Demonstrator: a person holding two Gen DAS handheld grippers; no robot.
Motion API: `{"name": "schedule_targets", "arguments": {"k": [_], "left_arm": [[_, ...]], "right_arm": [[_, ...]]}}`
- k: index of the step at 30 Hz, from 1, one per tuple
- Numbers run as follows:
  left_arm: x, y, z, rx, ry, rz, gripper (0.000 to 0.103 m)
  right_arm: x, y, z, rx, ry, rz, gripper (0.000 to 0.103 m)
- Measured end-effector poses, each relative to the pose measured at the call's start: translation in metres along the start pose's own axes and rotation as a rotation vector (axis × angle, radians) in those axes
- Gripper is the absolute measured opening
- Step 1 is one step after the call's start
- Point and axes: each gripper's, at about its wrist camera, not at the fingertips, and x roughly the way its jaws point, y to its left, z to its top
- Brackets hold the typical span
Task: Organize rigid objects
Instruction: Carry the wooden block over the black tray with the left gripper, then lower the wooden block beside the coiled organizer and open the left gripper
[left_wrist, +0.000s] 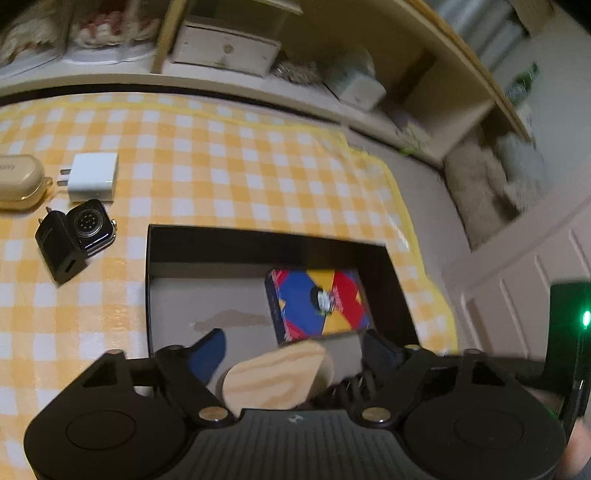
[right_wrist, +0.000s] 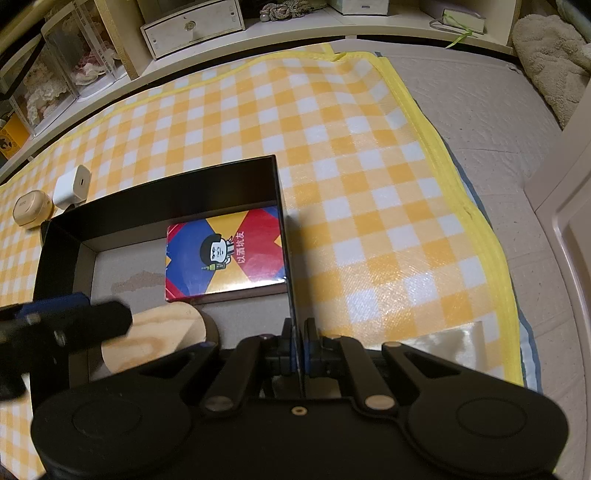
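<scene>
Lying in box (right_wrist: 173, 192): round wooden disc (right_wrist: 155, 339)

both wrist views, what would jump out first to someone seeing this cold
The black box on the yellow-checked mat draws the eye, with a bright red, blue and yellow card pack lying flat in its far right corner. The right gripper is shut on the box's right wall, while the left gripper brings a round wooden disc over the box's near end. Two chargers, a watch body and a beige case lie left of it.
</scene>
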Motion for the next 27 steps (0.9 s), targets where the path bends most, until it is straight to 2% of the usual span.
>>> {"name": "schedule_targets", "arguments": {"k": [3,6,8,9,10,16,21,25,26,27], "left_arm": [[0.0,-0.001,-0.001,0.039,0.047,0.016,0.066],[0.001,0.0,-0.001,0.047,0.094,0.015,0.065],[0.003,-0.002,0.001,0.044,0.125,0.021,0.073],[0.004,-0.003,0.002,0.034,0.133,0.027,0.089],[0.004,-0.004,0.003,0.019,0.139,0.023,0.095],[0.013,-0.012,0.004,-0.03,0.214,0.063,0.103],[0.016,-0.013,0.005,-0.068,0.224,0.09,0.103],[0.019,-0.015,0.005,-0.078,0.215,0.07,0.103],[0.018,-0.016,0.005,-0.071,0.208,0.061,0.101],[0.017,-0.016,0.005,-0.062,0.197,0.05,0.094]], "right_arm": [[0.0,0.0,0.0,0.0,0.0,0.0,0.005],[0.0,0.0,0.0,0.0,0.0,0.0,0.005],[0.0,0.0,0.0,0.0,0.0,0.0,0.005],[0.0,0.0,0.0,0.001,0.0,0.001,0.005],[0.0,0.0,0.0,0.001,0.0,0.001,0.005],[0.0,0.0,0.0,0.002,0.0,0.002,0.005],[-0.001,-0.001,0.0,0.019,0.004,0.012,0.006],[-0.002,-0.006,-0.001,0.044,0.002,0.035,0.006],[-0.002,-0.004,-0.001,0.035,0.001,0.03,0.006],[-0.002,-0.004,-0.001,0.03,0.001,0.025,0.006]]}}
